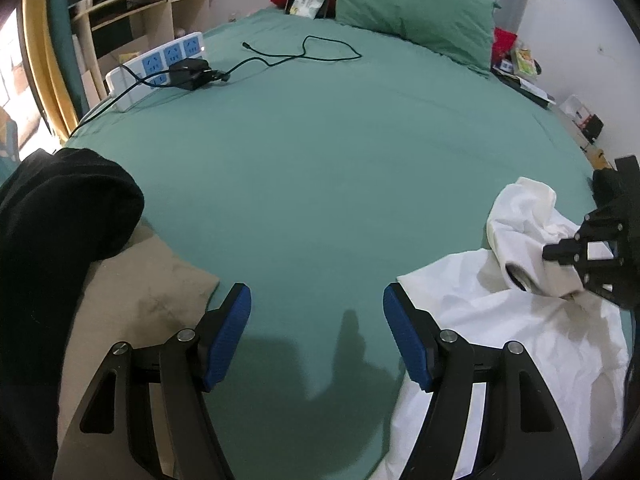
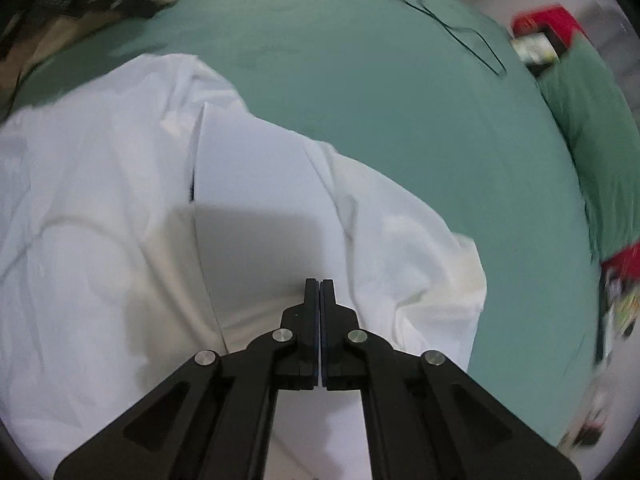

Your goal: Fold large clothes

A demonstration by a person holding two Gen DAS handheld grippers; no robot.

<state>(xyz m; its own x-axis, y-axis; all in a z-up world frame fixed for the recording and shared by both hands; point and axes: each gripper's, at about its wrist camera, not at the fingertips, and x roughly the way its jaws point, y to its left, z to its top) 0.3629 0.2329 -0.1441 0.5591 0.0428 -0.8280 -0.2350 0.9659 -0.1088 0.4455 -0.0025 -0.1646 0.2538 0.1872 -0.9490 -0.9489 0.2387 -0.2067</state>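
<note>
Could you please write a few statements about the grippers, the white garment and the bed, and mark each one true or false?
1. The left gripper is open with nothing between its fingers. True.
2. The right gripper is open wide above the bare sheet. False: its fingers are shut, pinching the white garment.
3. A power strip lies on the green bed sheet. True.
4. The pillow at the head of the bed is white. False: it is green.
5. The white garment is already folded into a neat rectangle. False: it lies crumpled, with one part lifted by the right gripper.
</note>
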